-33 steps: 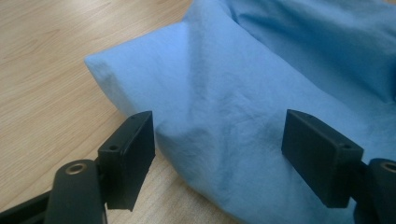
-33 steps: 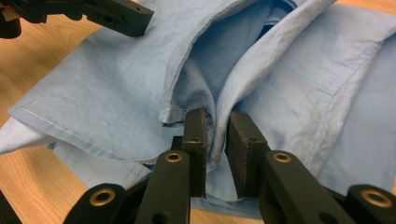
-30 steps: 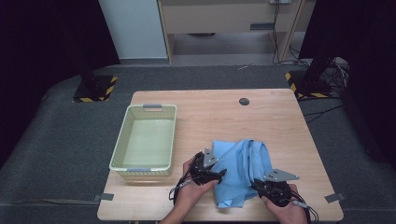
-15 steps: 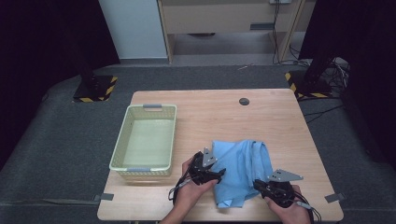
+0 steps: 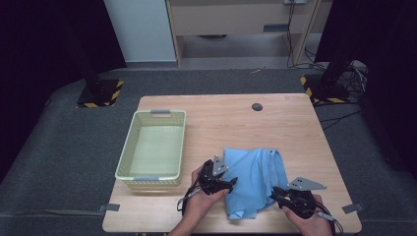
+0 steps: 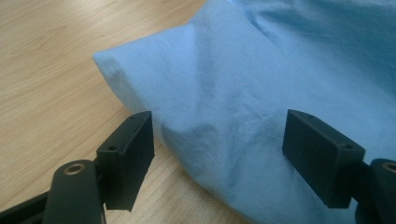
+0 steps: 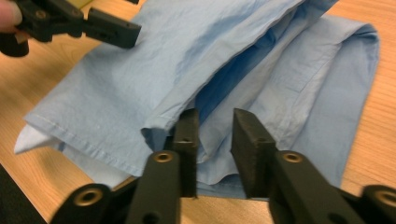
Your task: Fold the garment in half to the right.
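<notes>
A light blue cloth (image 5: 255,174) lies loosely folded on the wooden table (image 5: 285,123), near the front edge. My left gripper (image 5: 230,183) is at the cloth's left edge. In the left gripper view it (image 6: 217,140) stands wide open, with a fold of the cloth (image 6: 233,93) between the jaws. My right gripper (image 5: 273,192) is at the near right edge of the cloth. Its jaws (image 7: 215,126) keep a narrow gap over layered edges of the cloth (image 7: 280,93), and the left gripper (image 7: 93,23) shows beyond.
A pale green plastic basket (image 5: 127,150) stands empty on the table's left side. A small black disc (image 5: 256,106) sits near the far edge. Dark floor surrounds the table, with stand bases at the far left and right.
Both grippers have shifted only slightly at the cloth's near edges. The cloth keeps about the same shape.
</notes>
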Motion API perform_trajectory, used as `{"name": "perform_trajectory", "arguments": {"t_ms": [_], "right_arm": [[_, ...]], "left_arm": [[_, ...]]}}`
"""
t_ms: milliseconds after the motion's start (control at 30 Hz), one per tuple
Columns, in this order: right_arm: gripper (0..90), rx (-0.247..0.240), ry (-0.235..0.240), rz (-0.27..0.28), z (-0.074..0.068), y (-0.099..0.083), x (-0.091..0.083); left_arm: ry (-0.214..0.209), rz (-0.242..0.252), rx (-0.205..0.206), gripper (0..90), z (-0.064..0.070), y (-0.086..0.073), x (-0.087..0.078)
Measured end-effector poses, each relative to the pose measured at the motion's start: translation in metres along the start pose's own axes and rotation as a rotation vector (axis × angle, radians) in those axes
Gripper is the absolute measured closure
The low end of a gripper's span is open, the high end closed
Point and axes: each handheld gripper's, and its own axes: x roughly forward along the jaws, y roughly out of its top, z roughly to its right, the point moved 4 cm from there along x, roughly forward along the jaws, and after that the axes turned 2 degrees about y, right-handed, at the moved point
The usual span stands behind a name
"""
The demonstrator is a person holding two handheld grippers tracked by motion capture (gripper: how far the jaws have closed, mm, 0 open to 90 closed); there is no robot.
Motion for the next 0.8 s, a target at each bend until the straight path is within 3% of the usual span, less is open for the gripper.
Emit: {"name": "perform_trajectory", "arguments": {"t_ms": [200, 433, 800], "right_arm": [[57.9, 0.016, 0.0, 0.049, 0.003, 0.009, -0.004], [53.2, 0.031, 0.014, 0.091, 0.004, 0.016, -0.007], [50.2, 0.008, 0.025, 0.122, -0.004, 0.022, -0.011]], "left_arm": [[-0.001, 0.003, -0.003, 24.7, 0.0, 0.0, -0.001], [-0.005, 0.005, -0.003, 24.6, 0.002, 0.001, -0.001], [0.002, 0.016, -0.009, 24.6, -0.002, 0.003, -0.004]]}}
